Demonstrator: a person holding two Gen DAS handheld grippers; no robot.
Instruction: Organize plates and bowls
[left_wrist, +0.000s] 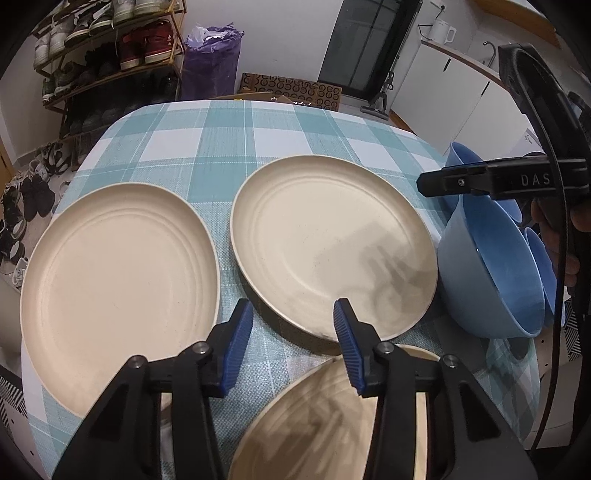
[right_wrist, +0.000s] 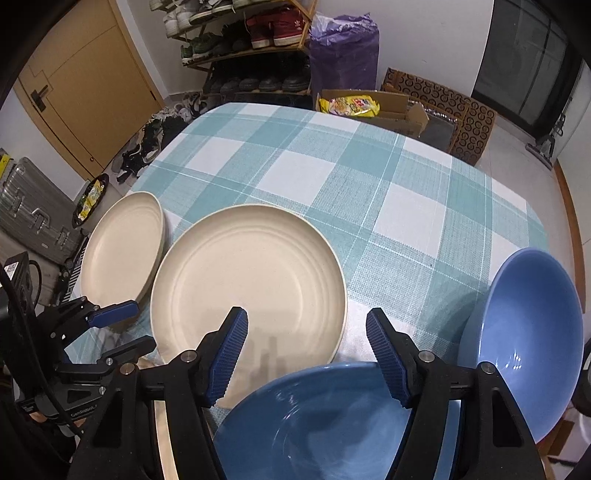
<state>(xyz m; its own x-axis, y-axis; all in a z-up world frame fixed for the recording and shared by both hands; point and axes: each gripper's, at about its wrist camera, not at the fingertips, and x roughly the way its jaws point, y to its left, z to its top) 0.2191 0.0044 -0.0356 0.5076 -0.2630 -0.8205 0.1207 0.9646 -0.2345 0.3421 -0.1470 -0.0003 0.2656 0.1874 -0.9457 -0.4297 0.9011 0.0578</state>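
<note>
Teal-checked cloth surface (right_wrist: 332, 177) carried three cream ribbed plates, blue bowls right. Both grippers' jaws gaped, empty. Left gripper (left_wrist: 293, 314) should nip the middle cream plate (left_wrist: 332, 243) near rim, lift level.

Cream plates (left_wrist: 114, 280), blue bowls (right_wrist: 532, 332), teal-and-white checked tablecloth (right_wrist: 332, 166), blue ribbed pads (left_wrist: 236, 347) on black hand-held gripper (left_wrist: 293, 347)

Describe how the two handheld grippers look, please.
Both the left gripper and the right gripper have black angular frames with silver screws and ribbed blue finger pads. A black cable runs along the right one, which carries pale lettering.
</note>
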